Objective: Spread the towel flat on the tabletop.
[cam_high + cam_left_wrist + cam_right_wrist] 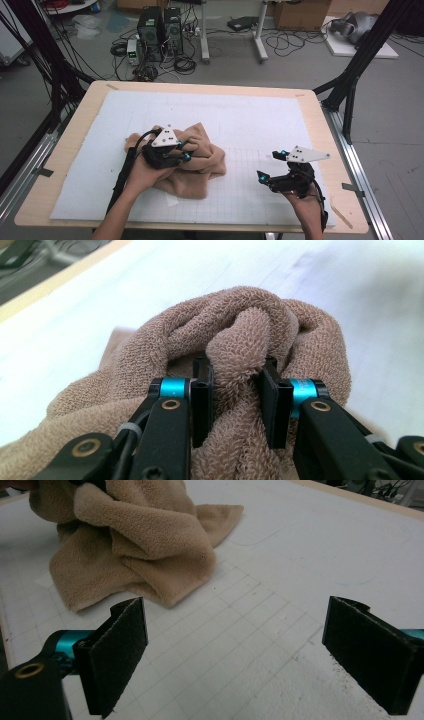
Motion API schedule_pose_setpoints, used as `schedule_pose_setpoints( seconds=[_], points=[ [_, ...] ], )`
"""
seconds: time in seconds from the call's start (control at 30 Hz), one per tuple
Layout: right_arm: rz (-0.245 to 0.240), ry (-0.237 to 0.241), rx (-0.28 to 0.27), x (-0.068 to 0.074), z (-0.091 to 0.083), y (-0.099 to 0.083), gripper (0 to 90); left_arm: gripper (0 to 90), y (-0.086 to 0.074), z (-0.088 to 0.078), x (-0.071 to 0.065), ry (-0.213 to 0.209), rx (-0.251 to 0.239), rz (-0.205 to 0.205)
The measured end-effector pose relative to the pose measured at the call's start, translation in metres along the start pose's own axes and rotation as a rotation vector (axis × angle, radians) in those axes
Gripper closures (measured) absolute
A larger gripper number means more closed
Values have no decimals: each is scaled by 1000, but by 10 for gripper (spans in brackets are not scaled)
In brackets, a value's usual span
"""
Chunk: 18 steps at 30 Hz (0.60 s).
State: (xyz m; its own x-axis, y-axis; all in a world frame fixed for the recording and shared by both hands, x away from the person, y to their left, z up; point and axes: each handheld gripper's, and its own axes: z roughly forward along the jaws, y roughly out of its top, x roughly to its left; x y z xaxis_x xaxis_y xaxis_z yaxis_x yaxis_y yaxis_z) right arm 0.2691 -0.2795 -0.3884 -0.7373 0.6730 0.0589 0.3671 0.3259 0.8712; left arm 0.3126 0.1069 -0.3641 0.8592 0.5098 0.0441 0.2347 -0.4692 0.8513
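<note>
white gridded mat (260, 125) on a wooden table (65, 150), and the tan towel (200, 160) sits bunched at its left-centre. left gripper (234, 390) pinches a fold of it tight. right gripper (235, 655) hovers nearby, jaws spread wide, nothing between them.

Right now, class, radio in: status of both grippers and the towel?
Left gripper shut on crumpled tan towel. Right gripper open, holding nothing, hovering over white mat. Nothing in the way.
</note>
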Motion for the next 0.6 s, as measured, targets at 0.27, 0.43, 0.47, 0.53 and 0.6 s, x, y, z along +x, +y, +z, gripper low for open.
schedule_pose_setpoints(
  seconds=[0.27,0.43,0.47,0.53,0.6],
  points=[
    [-2,-14,-27,-1,-9,2,101,716,23,5,-32,-105,-55,63],
    [-9,15,-6,3,1,3,101,710,-6,18,-36,-93,84,76],
    [-9,15,-6,3,1,3,101,710,-14,20,-37,-93,116,74],
    [-15,33,9,6,9,6,101,704,-29,21,-38,-105,148,63],
    [-21,47,21,8,16,9,101,700,-40,19,-41,-106,149,55]
  ],
)
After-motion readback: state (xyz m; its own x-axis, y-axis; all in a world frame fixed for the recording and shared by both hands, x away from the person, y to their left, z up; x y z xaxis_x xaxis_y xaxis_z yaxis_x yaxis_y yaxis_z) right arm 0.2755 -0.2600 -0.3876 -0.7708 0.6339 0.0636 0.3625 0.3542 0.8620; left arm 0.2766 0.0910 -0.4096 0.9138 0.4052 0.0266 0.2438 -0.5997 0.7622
